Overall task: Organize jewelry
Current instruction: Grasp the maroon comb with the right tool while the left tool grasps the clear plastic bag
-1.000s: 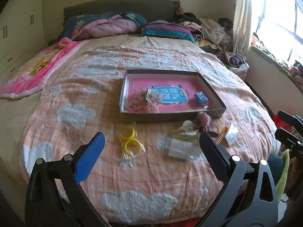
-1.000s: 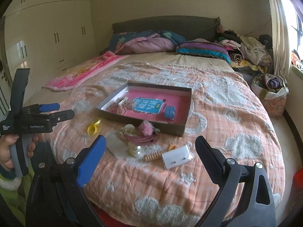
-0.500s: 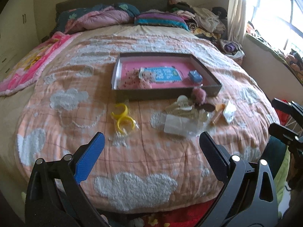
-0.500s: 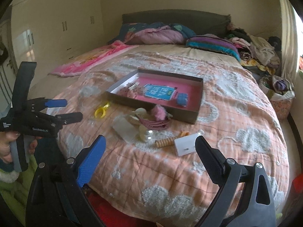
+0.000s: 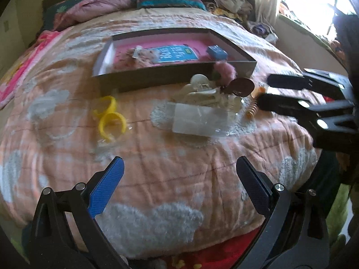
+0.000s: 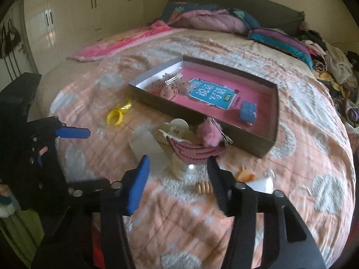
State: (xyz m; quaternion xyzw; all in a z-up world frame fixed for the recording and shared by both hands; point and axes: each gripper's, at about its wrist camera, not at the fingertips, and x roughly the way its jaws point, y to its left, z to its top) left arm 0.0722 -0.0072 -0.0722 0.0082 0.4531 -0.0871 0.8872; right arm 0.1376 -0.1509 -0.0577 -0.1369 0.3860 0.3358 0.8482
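From my left wrist, my left gripper (image 5: 179, 177) hangs wide and empty; the jewelry pile (image 5: 215, 92) lies at twelve o'clock, before the tray (image 5: 157, 78). From my right wrist, my right gripper (image 6: 177, 174) is closing, nothing between its jaws yet, the pile at twelve; I judge this the approach, needing a descent onto one piece.

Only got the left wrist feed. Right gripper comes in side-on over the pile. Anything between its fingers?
Observer: Nothing gripped. In the right wrist view the right gripper is closing, pads touching nothing; the dark pink claw clip lies just ahead of the tips.
Operator: What's it hiding from me?
Observer: A white card flat on the bedspread, just right of its black finger.
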